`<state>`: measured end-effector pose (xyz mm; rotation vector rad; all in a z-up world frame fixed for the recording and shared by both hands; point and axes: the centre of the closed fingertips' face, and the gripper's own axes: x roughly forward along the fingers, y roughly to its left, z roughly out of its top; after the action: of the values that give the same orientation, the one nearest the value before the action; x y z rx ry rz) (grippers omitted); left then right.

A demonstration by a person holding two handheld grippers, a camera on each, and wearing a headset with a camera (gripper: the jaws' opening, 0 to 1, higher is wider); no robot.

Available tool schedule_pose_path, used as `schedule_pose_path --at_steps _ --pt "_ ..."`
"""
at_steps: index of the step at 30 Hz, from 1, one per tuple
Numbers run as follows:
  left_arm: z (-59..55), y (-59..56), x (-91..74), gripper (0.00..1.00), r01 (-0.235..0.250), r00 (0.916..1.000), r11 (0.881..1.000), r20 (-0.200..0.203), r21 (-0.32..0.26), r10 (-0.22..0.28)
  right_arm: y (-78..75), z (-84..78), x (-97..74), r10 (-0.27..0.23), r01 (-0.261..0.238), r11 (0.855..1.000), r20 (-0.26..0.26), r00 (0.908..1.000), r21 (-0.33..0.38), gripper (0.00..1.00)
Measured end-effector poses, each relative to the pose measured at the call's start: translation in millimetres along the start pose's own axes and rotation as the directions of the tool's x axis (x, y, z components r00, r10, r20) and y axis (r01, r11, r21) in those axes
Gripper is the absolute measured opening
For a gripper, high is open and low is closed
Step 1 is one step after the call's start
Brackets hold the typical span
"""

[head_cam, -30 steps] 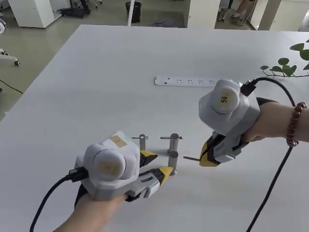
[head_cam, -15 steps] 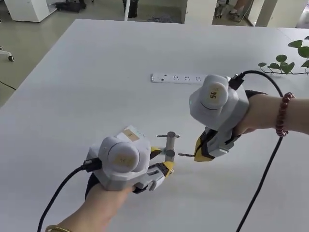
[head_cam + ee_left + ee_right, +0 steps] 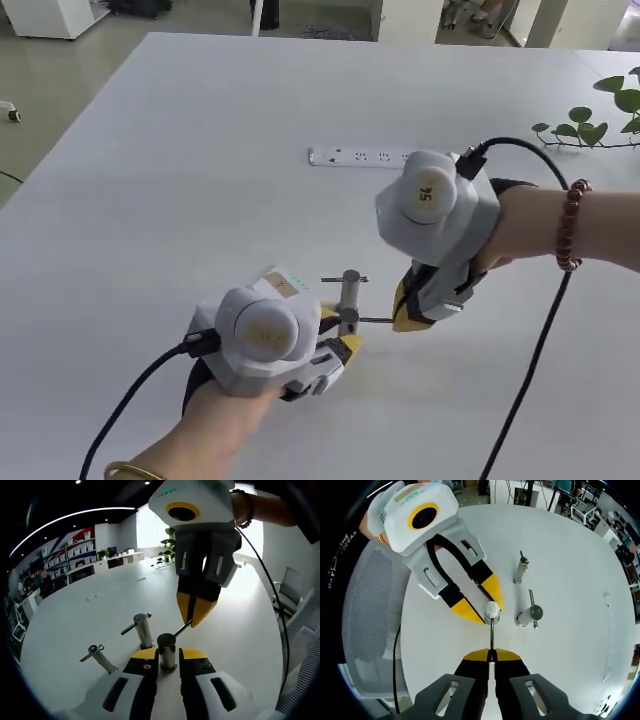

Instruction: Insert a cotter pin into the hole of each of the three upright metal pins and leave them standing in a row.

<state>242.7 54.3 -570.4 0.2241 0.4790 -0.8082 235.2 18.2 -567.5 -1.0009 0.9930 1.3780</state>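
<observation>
My left gripper is shut on an upright metal pin near the table's front; its jaws clamp the pin's shaft. My right gripper is shut on a thin cotter pin held level, its tip touching the upper part of that pin. The cotter pin runs straight out from the right gripper. In the left gripper view the right gripper comes in from above. Two other upright pins each carry a cotter pin.
A white power strip lies further back on the white table. Green plant leaves reach in at the right edge. Cables trail from both grippers toward the front.
The right gripper has carried the cotter pin leftward until its tip meets the pin held by the left gripper. The left gripper has stayed on that pin.
</observation>
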Motion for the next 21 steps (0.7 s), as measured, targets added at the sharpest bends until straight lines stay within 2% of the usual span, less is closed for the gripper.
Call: schedule_pose_path --at_steps 14,21 --pt "-2.9 1.4 2.8 0.12 0.003 1.0000 1.000 -0.003 -0.018 -0.003 -1.9 -0.6 1.7 0.002 -0.002 1.000 -0.017 0.9999 -0.017 0.00" --pt "-3.0 1.4 3.6 0.11 0.011 0.9999 0.999 -0.001 -0.030 -0.011 -1.4 2.9 -0.4 -0.003 0.003 1.000 -0.003 1.0000 -0.013 0.00"
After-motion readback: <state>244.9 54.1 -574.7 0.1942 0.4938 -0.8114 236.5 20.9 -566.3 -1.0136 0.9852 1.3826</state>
